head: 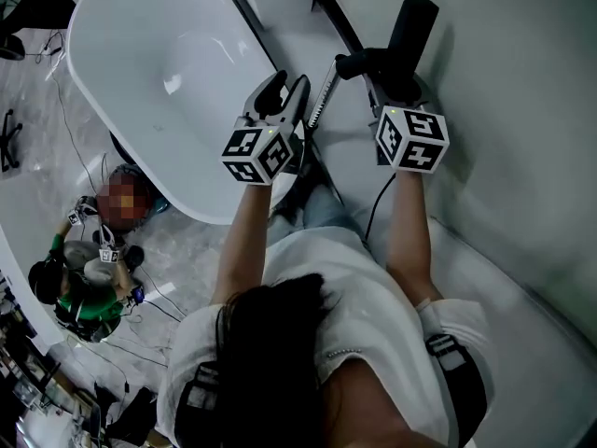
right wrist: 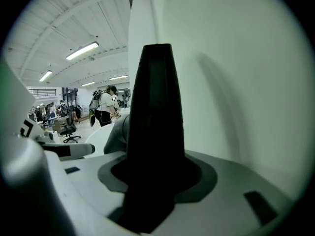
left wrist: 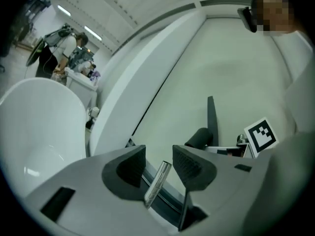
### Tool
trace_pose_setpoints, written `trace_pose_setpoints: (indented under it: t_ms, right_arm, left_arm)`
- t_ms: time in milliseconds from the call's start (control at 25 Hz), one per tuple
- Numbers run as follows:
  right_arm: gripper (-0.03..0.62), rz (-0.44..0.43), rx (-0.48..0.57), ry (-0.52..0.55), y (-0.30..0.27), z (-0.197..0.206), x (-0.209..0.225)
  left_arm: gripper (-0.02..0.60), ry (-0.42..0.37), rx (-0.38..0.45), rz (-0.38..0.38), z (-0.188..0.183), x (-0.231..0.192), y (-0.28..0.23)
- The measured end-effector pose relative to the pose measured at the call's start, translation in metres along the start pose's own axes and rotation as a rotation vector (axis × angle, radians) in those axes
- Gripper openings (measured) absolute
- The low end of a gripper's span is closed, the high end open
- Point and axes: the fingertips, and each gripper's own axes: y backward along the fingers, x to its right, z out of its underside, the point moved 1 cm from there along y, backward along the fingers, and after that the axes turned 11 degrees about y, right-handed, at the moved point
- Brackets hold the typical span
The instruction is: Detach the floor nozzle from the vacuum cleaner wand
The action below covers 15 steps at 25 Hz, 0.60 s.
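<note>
In the head view the left gripper [head: 287,84] is held over the near end of a white bathtub [head: 121,26], whose smooth bowl shows only a patch of glare. A silver wand [head: 323,96] slants just beside this gripper's right jaw and runs up to a black vacuum body [head: 410,26]. The right gripper [head: 396,77] is on that body, close to a white wall [head: 522,110]. The floor nozzle cannot be made out here; a dark shape lies low under the left gripper, but it is too unclear to name. A crouching person [head: 89,287] in green is on the floor at lower left. In the left gripper view the left gripper [left wrist: 158,151] has its jaws well apart. The wand [left wrist: 157,183] stands between them, tilted, touching neither pad. The bathtub [left wrist: 39,127] curves at the left, and the vacuum body [left wrist: 211,119] rises beyond the jaws beside the right gripper's marker cube [left wrist: 260,135]. In the right gripper view the right gripper [right wrist: 155,176] is clamped on the vacuum body [right wrist: 157,107]. This tapering black mass fills the gap between the jaws and stands upright against the wall. People [right wrist: 104,107] stand far off in a hall.
</note>
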Motion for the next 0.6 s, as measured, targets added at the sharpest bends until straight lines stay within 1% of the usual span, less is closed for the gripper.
trace_pose_setpoints:
  t_ms: [120,200,280,360,400,520,600]
  right_arm:
    - [0.215,0.003,0.004,-0.025,0.015,0.004,-0.013]
    - [0.215,-0.002,0.004,-0.037,0.024,0.005,-0.023]
    - [0.215,-0.008,-0.008,-0.027,0.033,0.013,-0.036]
    - [0.215,0.0,-0.016,-0.004,0.043,0.024,-0.05]
    - [0.215,0.007,-0.012,0.0,0.047,0.028,-0.059]
    - [0.215,0.023,0.0,-0.011,0.063,0.034,-0.084]
    - [0.215,0.031,0.0,-0.009,0.076,0.036,-0.097]
  left_arm:
    - [0.137,-0.108,0.009,-0.051,-0.014,0.011,0.024]
    - [0.082,-0.183,0.019,-0.071,-0.023,0.019,0.038]
    - [0.028,-0.247,0.038,-0.087,-0.023,0.021,0.058]
    - [0.014,-0.296,0.037,-0.096,-0.017,0.016,0.077]
    - [0.011,-0.298,0.029,-0.1,-0.015,0.012,0.086]
    - [0.005,-0.265,-0.005,-0.129,-0.012,0.003,0.115]
    - [0.003,-0.272,-0.038,-0.151,-0.009,0.002,0.131]
